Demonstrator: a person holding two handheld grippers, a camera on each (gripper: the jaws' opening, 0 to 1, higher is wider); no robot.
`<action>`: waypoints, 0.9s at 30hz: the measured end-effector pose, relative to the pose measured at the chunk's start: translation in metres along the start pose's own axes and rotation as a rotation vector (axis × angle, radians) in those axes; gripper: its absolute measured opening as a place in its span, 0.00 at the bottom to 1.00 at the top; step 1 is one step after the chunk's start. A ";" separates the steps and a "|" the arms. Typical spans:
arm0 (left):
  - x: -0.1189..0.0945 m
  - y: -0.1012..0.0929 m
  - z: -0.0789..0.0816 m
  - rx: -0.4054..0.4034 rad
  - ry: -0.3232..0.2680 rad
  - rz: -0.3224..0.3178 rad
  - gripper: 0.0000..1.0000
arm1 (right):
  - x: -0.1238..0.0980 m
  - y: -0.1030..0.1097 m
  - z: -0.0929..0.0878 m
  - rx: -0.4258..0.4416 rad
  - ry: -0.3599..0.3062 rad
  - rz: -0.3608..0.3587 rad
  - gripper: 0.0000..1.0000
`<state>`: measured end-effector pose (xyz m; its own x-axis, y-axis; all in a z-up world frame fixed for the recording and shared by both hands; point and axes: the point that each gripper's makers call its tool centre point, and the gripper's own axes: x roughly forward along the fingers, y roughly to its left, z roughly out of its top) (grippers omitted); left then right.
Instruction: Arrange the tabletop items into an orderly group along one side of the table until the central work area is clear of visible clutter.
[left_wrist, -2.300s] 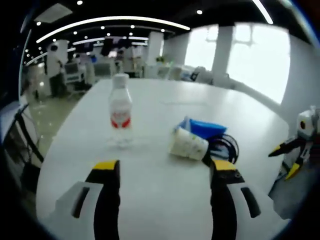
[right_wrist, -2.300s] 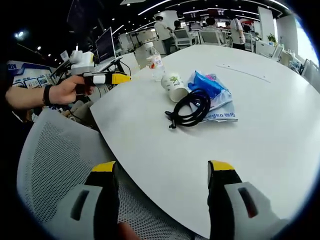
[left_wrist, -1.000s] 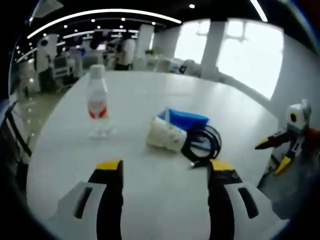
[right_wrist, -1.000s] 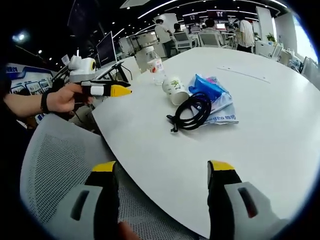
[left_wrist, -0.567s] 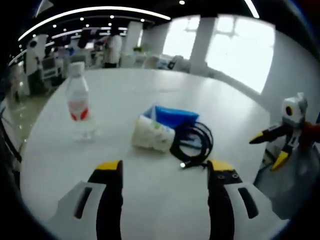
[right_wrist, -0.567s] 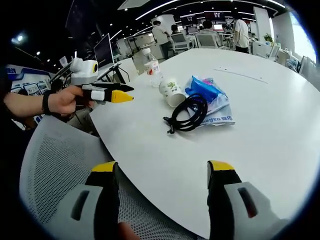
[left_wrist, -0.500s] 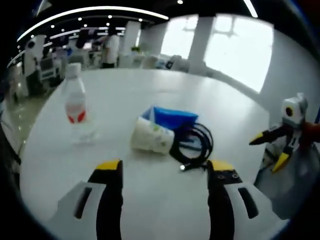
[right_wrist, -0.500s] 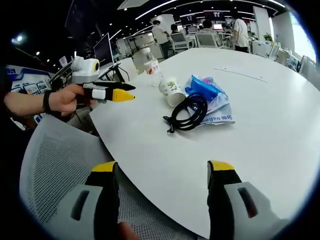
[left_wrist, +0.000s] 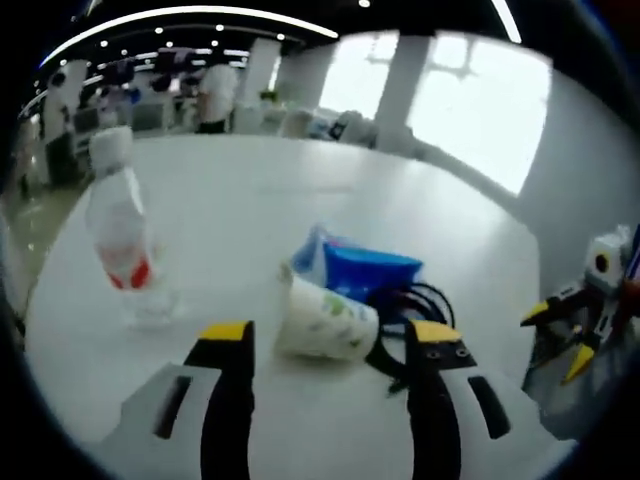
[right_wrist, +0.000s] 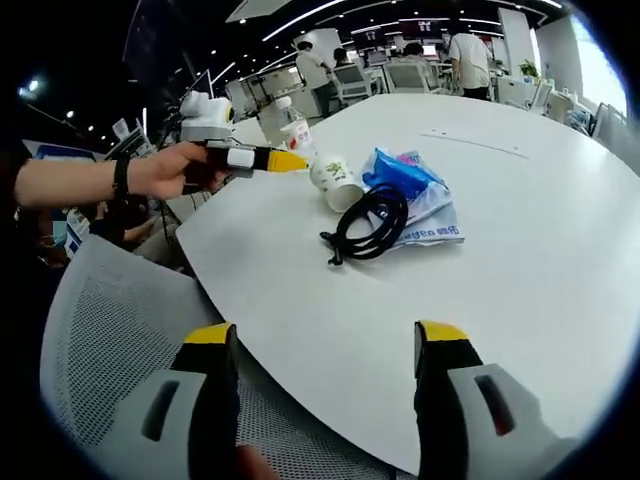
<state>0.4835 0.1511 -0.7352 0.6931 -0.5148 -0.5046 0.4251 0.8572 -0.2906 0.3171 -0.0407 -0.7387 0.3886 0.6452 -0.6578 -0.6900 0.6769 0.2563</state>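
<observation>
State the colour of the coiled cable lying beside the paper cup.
Black. The cable shows best in the right gripper view, beside the cup.

Left claw (left_wrist: 322, 345) jaws apart, nothing gripped, held out level in a hand (right_wrist: 175, 170). Right claw (right_wrist: 326, 345) jaws apart too, also gripping nothing.

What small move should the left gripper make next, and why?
Probably ease the left gripper forward a little more and close on the cup. Its jaws are open, and the cup lies on its side right between the tips, against the black cable and the blue pack. The bottle stands apart to one side.
</observation>
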 end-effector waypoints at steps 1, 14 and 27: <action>0.003 0.001 -0.001 0.003 0.006 0.000 0.57 | 0.000 0.000 0.000 -0.001 0.001 0.000 0.71; 0.024 0.003 -0.004 -0.092 0.041 -0.062 0.41 | 0.000 -0.006 -0.002 0.030 0.006 -0.017 0.71; 0.013 -0.011 -0.011 -0.142 0.067 -0.110 0.09 | 0.002 -0.002 -0.004 0.026 0.017 -0.002 0.71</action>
<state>0.4808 0.1351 -0.7476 0.6046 -0.6074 -0.5153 0.4067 0.7916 -0.4560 0.3173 -0.0420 -0.7433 0.3793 0.6377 -0.6704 -0.6727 0.6875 0.2734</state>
